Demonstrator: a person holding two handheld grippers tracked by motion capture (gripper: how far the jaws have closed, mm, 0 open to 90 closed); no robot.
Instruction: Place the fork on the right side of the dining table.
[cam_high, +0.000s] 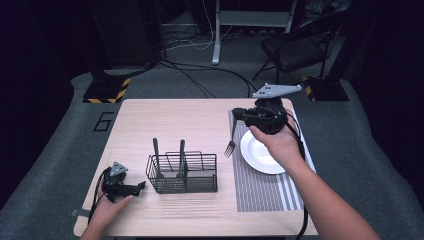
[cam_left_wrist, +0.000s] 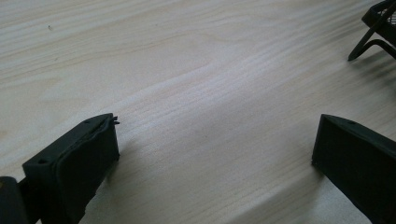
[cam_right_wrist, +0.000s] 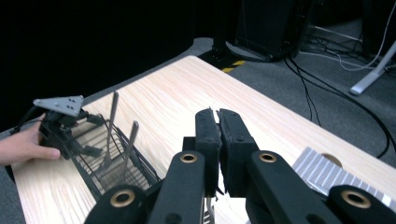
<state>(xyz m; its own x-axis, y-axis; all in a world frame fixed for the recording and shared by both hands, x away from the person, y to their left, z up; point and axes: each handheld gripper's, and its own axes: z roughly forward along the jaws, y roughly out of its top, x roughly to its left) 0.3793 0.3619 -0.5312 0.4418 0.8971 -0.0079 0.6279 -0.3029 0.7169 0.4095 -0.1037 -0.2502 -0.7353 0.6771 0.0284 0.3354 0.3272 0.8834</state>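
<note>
Fork (cam_high: 231, 140) pinched by its handle in right tool (cam_high: 239, 115), jaws pressed together on it, tines hanging straight down below the grip. Just under the tines: left edge of striped placemat (cam_high: 260, 192) on table (cam_high: 190, 120). White plate (cam_high: 256, 152) just right of the tines, on that mat, partly under the hand. Black wire caddy (cam_high: 182, 174) down and to the left of right tool, well apart, two utensil handles standing upright in it. Seen along right tool's own jaws (cam_right_wrist: 217, 135): pads shut tight, caddy (cam_right_wrist: 116, 163) below left. Left tool (cam_high: 136, 188) resting on table just left of caddy, jaws spread wide (cam_left_wrist: 215, 154), nothing between them but bare wood; caddy foot (cam_left_wrist: 373, 32) ahead to the right.
</note>
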